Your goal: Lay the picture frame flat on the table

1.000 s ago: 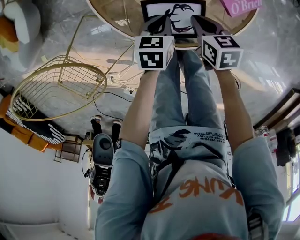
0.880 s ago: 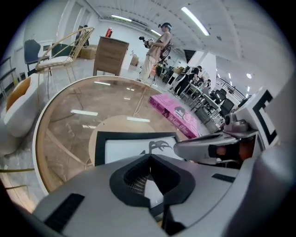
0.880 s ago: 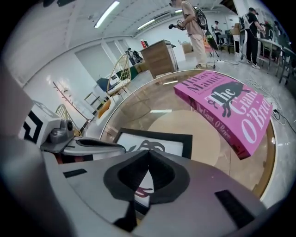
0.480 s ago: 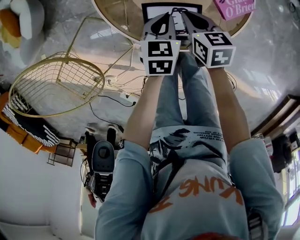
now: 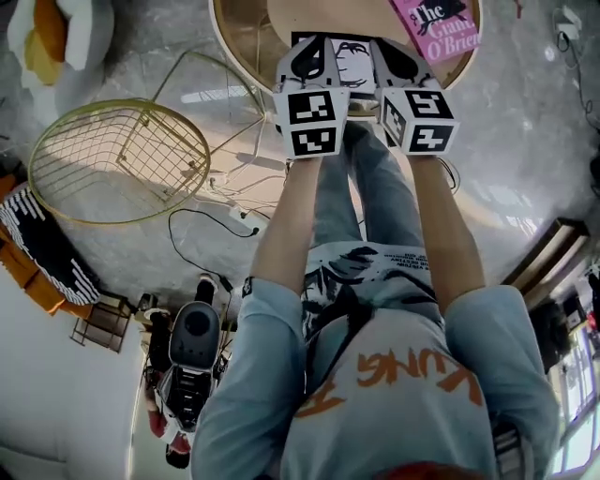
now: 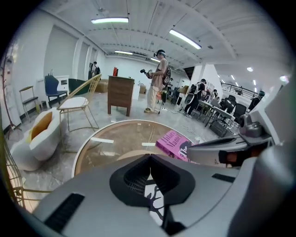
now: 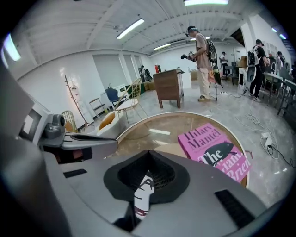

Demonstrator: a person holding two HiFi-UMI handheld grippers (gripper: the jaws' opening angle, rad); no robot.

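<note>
Head view: the frame [image 5: 352, 64] is on the near edge of the round glass table [image 5: 246, 28], print facing up towards the camera. It looks close to flat, but I can't tell if its back touches the glass. The left gripper [image 5: 308, 58] is on its left part and the right gripper [image 5: 399, 58] on its right part, both arms stretched straight out. A pink book [image 5: 441, 26] lies just beyond the frame on the right.

Left gripper view: the left gripper [image 6: 149, 159] has its jaws pressed in, tips meeting, with the frame [image 6: 153, 201] showing in the narrow slot between the pads, so I judge it is pinching the frame. The table [image 6: 81, 148] and book [image 6: 175, 143] are ahead.

Right gripper view: the right gripper [image 7: 148, 155] is the same, jaws closed with the frame [image 7: 142, 194] caught in the slot. The book [image 7: 215, 148] is near on the right, and the table [image 7: 125, 132] is bare on the left.

Step in hand is probably the last lowering before release.
- Keep both grippers level so the frame goes down evenly and doesn't twist.
- Set it down softly, since glass sits under it.
- Keep it clear of the book and fully inside the table rim, as the near edge looks close.
- Open both jaws only once the back rests flat, then lift straight away so the pads don't drag it.
</note>
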